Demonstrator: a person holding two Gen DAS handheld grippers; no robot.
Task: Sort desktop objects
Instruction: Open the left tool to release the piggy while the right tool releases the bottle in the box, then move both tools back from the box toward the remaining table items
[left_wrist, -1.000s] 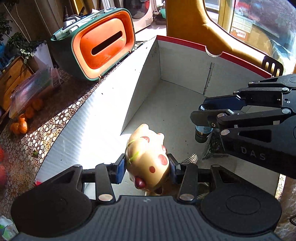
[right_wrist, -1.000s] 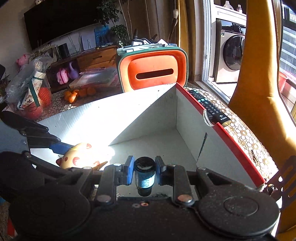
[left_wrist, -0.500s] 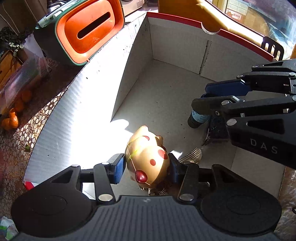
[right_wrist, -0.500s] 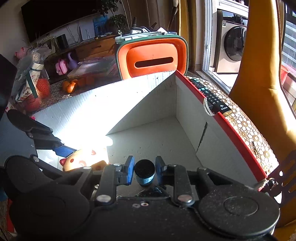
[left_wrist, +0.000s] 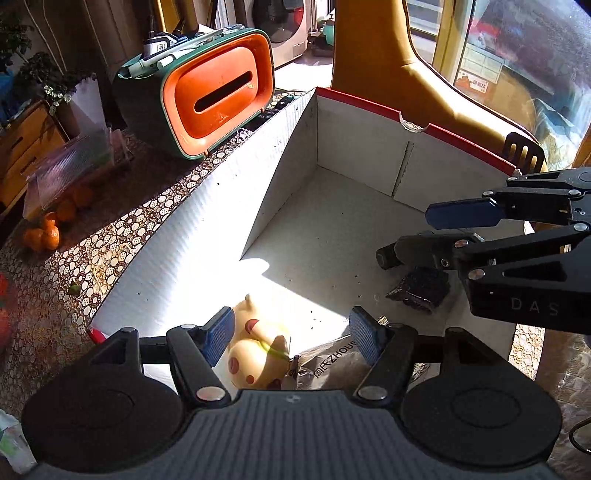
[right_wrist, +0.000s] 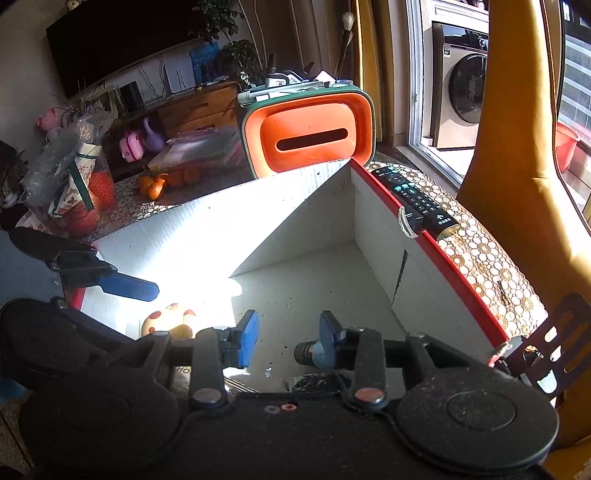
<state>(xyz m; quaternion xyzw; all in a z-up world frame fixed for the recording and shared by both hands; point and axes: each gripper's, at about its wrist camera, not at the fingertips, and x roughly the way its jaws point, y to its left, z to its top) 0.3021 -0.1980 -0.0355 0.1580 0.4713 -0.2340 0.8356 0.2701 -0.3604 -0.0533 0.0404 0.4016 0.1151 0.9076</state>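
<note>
A cream pig figurine with red spots (left_wrist: 255, 350) (right_wrist: 166, 319) lies on the floor of the white cardboard box (left_wrist: 351, 147) (right_wrist: 376, 229). My left gripper (left_wrist: 291, 338) hovers over it, jaws opening, and neither pad presses it. A small dark bottle (right_wrist: 306, 354) (left_wrist: 386, 258) lies on its side on the box floor beside the right pad. My right gripper (right_wrist: 288, 338) (left_wrist: 406, 236) is opening too, with the gap between its pads bare.
A dark packet (left_wrist: 417, 291) and a grey printed pouch (left_wrist: 332, 362) lie in the box. An orange-and-green tissue box (left_wrist: 218, 92) stands behind it. A remote (right_wrist: 417, 199) lies along the red rim. A yellow chair back (left_wrist: 388, 62) rises beyond; oranges (left_wrist: 44, 232) sit left.
Both grippers have opened. The pig has left the left pads and lies lower on the box floor; the left gripper rose. The bottle has left the right pads and tipped onto its side.
</note>
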